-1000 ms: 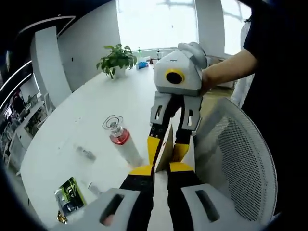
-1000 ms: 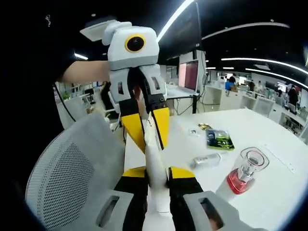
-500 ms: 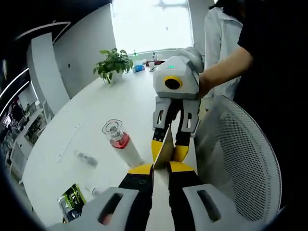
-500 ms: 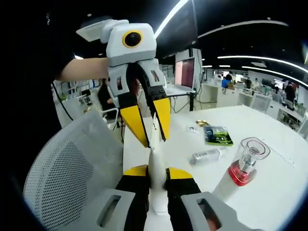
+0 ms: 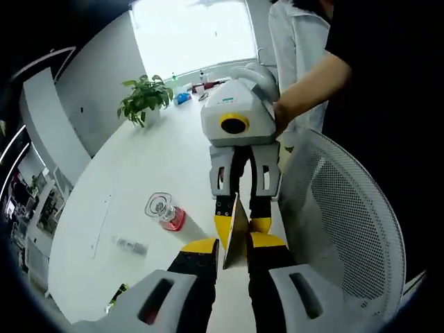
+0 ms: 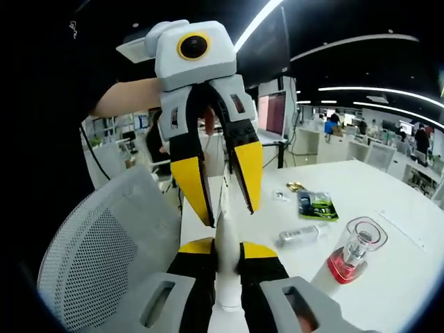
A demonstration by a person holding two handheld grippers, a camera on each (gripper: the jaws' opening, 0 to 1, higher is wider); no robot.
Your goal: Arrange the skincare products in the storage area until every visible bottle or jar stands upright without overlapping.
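The right claw (image 6: 227,251) is clenched on a white squeeze tube (image 6: 225,277), which has a flat, thin end. The left claw (image 6: 225,201) hangs released around that thin end, apart from it. A white bottle with a red band and clear cap (image 6: 352,253) stands on the white surface (image 6: 388,208), near a small clear bottle (image 6: 300,234) lying flat.
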